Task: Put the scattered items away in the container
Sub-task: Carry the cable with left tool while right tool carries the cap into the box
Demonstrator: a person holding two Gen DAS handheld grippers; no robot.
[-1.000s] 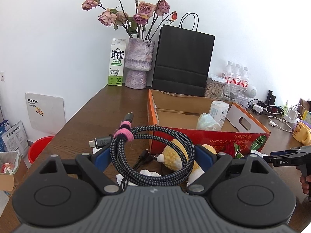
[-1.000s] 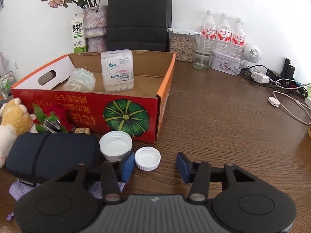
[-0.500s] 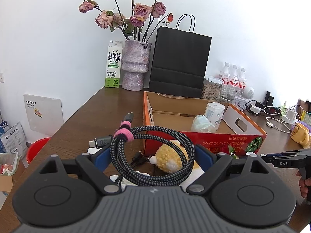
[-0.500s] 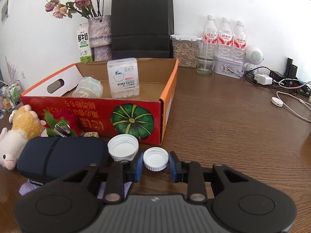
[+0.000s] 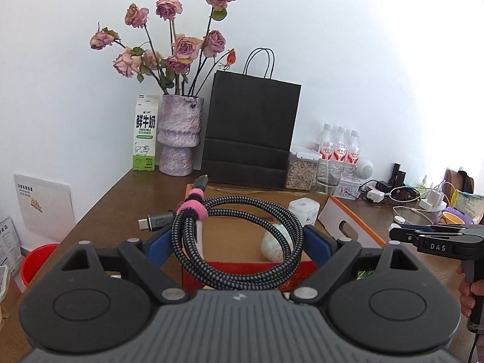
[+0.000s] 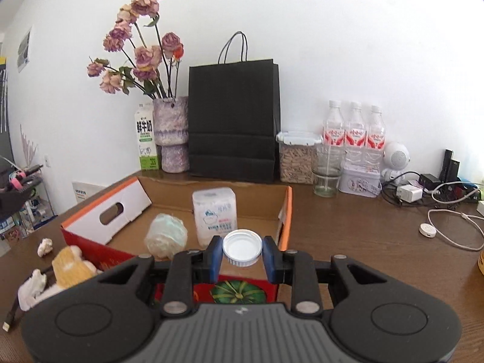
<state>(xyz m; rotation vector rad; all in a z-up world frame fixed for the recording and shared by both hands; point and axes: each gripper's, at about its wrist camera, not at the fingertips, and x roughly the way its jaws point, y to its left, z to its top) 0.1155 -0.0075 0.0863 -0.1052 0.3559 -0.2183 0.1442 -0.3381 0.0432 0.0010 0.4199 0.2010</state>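
Coiled cable [image 5: 239, 242] hiding box [image 5: 354, 220] interior

Brown wooden table [image 6: 348, 242] bearing cardboard box [image 6: 286, 211], black bag [image 6: 233, 121], vase [image 6: 171, 133].

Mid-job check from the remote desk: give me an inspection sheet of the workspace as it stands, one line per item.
Surface: brown wooden table.
Job's things: orange cardboard box holds a white cotton-swab tub and a crumpled pale mask; yellow plush toy outside the box.
Clutter: black paper bag, milk carton, vase of dried roses, three water bottles.
Grippers: left gripper shut on a coiled black braided cable; right gripper shut on a white bottle cap.
Cables: white charger leads at the table's right.
Surroundings: white wall, red bucket below.
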